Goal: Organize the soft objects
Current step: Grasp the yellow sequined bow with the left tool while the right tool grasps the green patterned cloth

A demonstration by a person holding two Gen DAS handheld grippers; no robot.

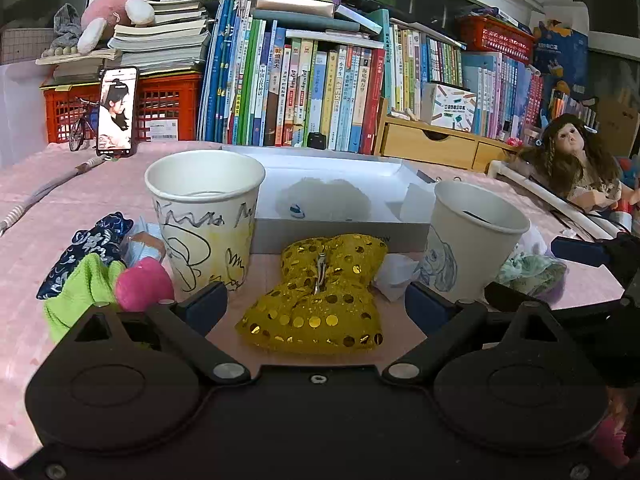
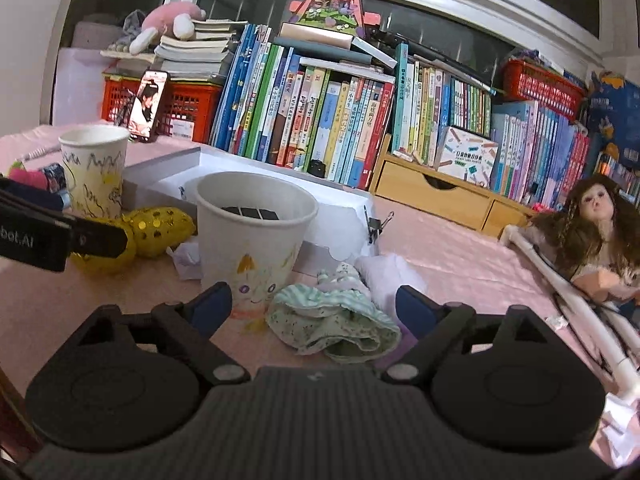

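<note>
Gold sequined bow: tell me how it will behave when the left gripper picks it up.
The gold sequined bow looks like puffy fabric, so it will probably squash and droop rather than stay stiff. Its shiny sequins may slip against the left gripper pads. It is likely light for its size.

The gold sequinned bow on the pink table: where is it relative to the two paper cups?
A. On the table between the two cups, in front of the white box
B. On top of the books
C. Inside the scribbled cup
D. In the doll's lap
A: the left wrist view shows the gold sequinned bow lying on the pink table between the scribbled cup and the other paper cup, just in front of the white box.
</note>
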